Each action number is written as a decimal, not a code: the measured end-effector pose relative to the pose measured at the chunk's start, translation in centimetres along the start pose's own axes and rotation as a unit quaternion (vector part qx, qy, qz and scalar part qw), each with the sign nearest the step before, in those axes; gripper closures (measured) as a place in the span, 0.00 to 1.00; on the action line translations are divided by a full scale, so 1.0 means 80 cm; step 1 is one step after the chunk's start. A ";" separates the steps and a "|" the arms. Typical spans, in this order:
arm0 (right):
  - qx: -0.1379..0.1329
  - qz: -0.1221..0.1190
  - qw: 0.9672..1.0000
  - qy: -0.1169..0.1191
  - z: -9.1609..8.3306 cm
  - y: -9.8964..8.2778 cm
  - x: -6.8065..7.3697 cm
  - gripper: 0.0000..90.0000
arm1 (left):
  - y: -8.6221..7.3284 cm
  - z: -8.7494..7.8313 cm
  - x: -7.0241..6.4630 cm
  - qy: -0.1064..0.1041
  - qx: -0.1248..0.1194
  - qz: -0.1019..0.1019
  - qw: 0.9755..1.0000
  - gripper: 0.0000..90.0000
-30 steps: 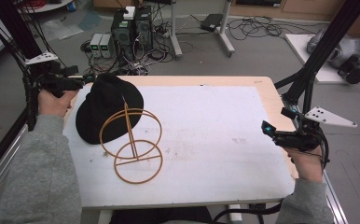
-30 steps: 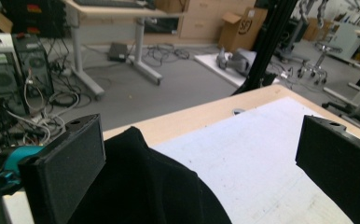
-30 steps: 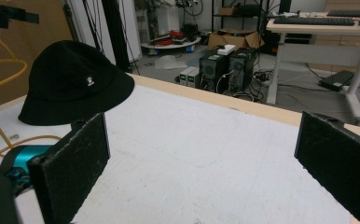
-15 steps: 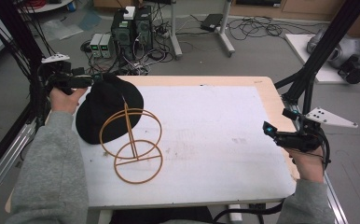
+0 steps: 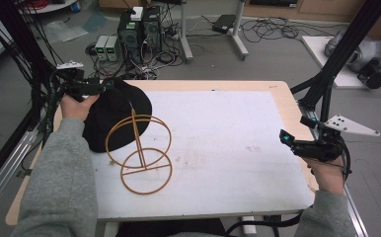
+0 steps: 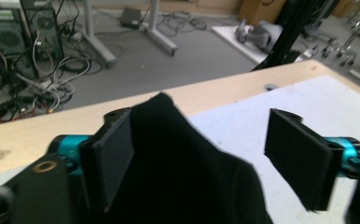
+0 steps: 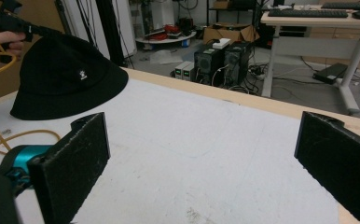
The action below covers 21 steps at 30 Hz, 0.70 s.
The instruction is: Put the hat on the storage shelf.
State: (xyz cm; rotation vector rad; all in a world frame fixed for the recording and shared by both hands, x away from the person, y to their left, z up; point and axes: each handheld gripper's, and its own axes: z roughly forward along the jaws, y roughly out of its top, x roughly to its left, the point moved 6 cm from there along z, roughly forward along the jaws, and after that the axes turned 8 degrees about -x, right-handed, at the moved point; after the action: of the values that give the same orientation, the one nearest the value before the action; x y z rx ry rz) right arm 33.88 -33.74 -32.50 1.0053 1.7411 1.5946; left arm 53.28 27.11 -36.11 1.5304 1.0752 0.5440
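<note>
A black hat (image 5: 114, 116) is seen lying at the far left of the white-covered bench (image 5: 228, 133), with a yellow wire stand (image 5: 141, 150) just beside and partly in front of it. The left hand-held gripper (image 6: 201, 144) is held wide, hat fabric lying between its jaws and against the left one. The right hand-held gripper (image 7: 201, 158) is held wide and empty at the bench's right edge, well apart from the hat.

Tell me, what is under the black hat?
The black hat lies on the white mat, its near edge behind the wire stand. Whatever lies beneath its crown is covered.
</note>
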 end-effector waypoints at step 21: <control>0.005 0.000 1.000 -0.001 0.000 -0.002 0.001 0.03 | -0.010 -0.001 0.003 0.001 0.045 -0.012 0.999 0.93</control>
State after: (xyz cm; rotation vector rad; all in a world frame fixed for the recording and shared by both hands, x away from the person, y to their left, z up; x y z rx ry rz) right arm 33.83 -33.71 -32.65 1.0100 1.7490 1.5867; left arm 53.01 27.32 -36.91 1.5933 1.1311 0.4872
